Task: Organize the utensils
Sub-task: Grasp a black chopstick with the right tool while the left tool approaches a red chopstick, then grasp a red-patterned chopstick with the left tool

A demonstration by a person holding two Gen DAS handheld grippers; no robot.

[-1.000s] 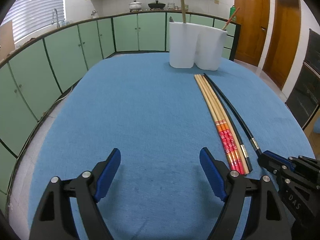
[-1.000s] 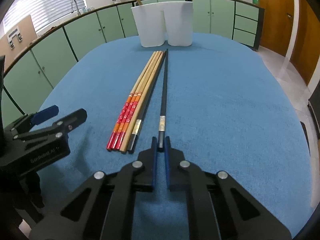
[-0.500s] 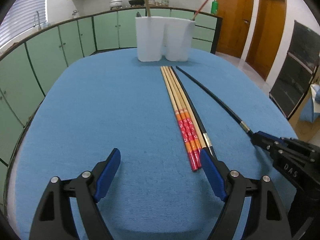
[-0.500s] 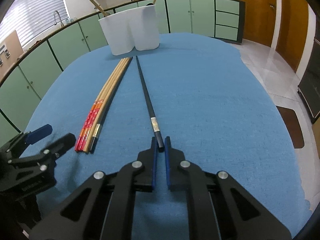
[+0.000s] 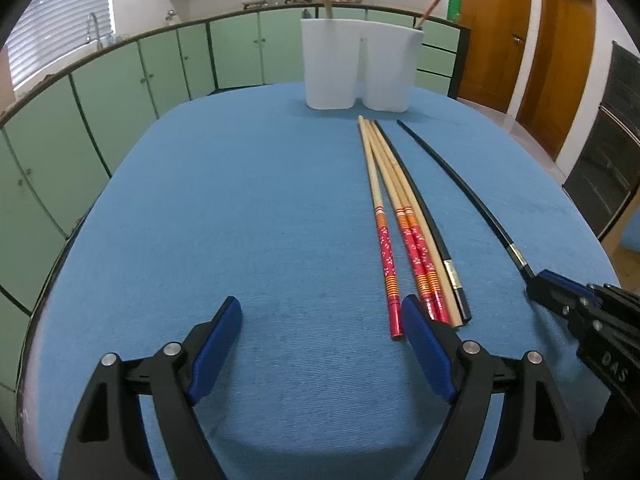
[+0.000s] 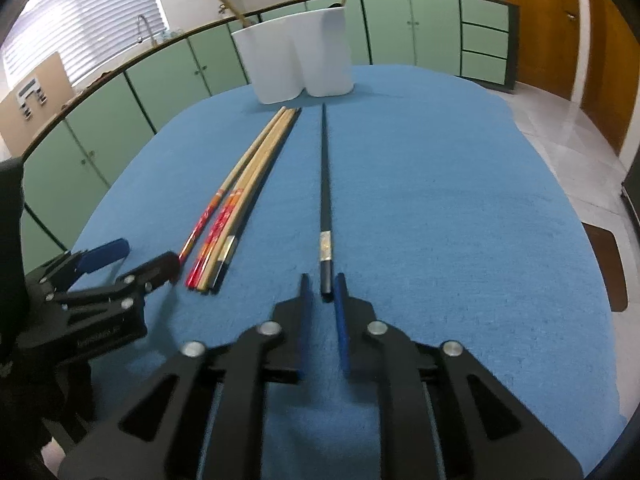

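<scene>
Lone black chopstick flat on blue surface, long axis running from white holder straight back to right hand-held gripper; butt end between jaws just parted, pads clear. Left hand-held gripper wide open, empty, farther off beside bundle.

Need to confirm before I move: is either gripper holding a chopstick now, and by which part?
No. The right gripper, jaws just opened, straddles the black chopstick's near end without pinching. The left gripper is open, empty.

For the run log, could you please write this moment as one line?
right gripper: just opening, black chopstick end between pads, released | left gripper: open, empty | bundle: on cloth | holder: behind
</scene>
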